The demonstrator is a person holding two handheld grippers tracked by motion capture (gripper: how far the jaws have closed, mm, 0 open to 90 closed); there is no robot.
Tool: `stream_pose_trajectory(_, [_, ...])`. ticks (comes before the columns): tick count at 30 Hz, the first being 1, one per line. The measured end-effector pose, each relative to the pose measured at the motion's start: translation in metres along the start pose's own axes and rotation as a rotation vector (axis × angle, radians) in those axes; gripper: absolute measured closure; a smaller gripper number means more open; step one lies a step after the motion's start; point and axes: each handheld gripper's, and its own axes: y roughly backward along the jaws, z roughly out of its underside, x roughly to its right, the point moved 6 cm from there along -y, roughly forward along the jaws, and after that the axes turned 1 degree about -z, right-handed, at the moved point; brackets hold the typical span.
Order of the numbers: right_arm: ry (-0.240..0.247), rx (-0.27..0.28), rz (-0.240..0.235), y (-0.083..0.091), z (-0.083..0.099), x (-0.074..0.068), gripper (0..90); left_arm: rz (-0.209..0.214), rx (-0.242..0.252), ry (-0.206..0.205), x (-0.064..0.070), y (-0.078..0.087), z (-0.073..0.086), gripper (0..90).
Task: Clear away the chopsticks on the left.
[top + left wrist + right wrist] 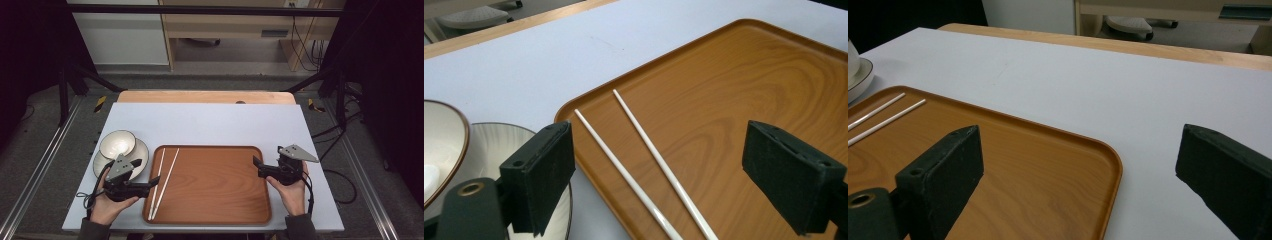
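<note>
Tray [734,100]: wood-grain finish, smooth, slight sheen. Chopsticks [644,165]: white, smooth, glossy, plastic-looking. Bowl [117,143] and plate [141,156] near surface's left edge: glazed ceramic, shiny. Surface [1088,90]: pale matt sheet, bare wood at far edge. Left hand-held gripper [674,175] pads [546,172]: black, rough, matt.

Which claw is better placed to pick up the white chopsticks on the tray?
Probably the left claw. It is open right beside the chopsticks at the left edge of the tray, while the right claw, also open, sits at the tray's far side.
</note>
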Motion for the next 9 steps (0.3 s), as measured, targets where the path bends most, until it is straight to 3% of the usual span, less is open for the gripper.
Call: stream_pose_trajectory(9, [-0.001,-0.006,0.002,-0.002,0.003,0.005,5.4,-0.007,0.028,0.028,-0.009,0.006,0.013,13.8])
